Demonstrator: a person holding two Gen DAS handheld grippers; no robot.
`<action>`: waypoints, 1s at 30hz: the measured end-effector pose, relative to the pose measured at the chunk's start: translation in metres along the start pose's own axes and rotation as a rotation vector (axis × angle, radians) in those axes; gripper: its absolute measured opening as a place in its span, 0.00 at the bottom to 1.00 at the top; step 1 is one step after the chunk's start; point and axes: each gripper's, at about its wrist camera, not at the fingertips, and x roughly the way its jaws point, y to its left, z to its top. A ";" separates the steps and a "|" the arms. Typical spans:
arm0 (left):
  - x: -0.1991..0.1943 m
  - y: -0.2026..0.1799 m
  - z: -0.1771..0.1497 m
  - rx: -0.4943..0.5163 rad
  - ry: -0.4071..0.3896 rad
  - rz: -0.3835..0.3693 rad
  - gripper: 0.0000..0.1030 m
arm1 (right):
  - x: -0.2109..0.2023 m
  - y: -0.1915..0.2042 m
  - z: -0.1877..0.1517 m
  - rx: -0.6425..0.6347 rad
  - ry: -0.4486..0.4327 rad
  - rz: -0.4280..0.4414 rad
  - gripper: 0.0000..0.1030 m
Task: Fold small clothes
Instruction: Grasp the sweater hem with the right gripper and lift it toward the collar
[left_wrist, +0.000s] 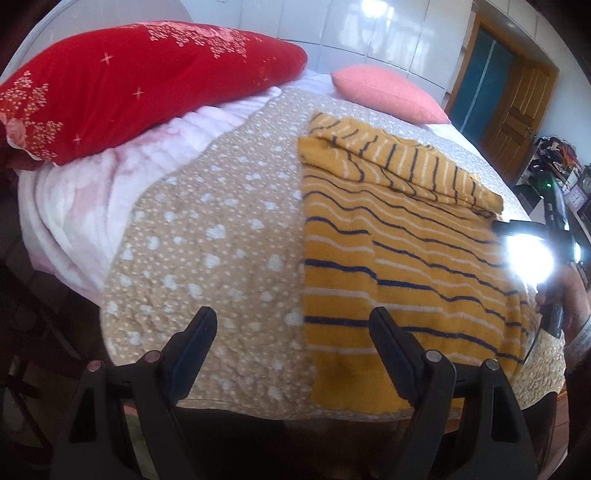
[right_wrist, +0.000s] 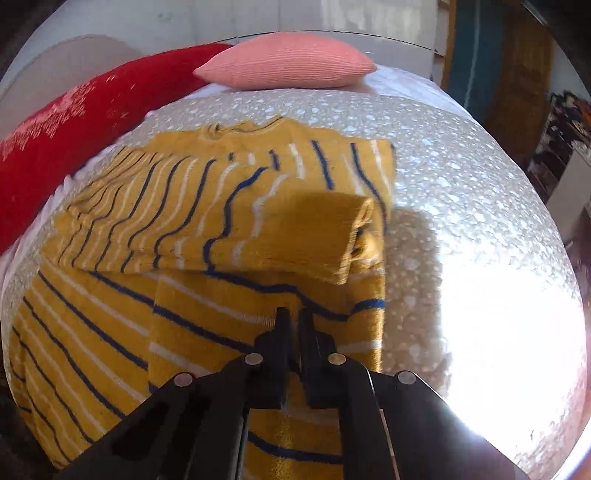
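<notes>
The yellow striped garment lay flat on the dotted bedspread, toward three o'clock of its middle, with a sleeve already folded across its upper body. The left gripper stood wide open and empty above the spread's near edge, its right finger over the garment's hem. The right gripper was closed with nothing visibly pinched, poised over the striped cloth at six o'clock of the folded sleeve. Judged risks: a closed gripper dragged across the knit could pull the folded sleeve askew, and glare at three o'clock could hide the garment's right edge.
</notes>
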 end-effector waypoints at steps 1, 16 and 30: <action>-0.001 0.004 0.001 -0.004 -0.003 0.010 0.81 | 0.000 -0.009 0.001 0.022 -0.007 -0.026 0.03; 0.061 0.012 0.014 -0.063 0.066 -0.149 0.81 | -0.067 -0.058 -0.113 0.327 0.083 0.492 0.63; 0.082 -0.025 -0.022 -0.098 0.164 -0.360 0.91 | -0.063 -0.004 -0.204 0.392 0.145 0.674 0.64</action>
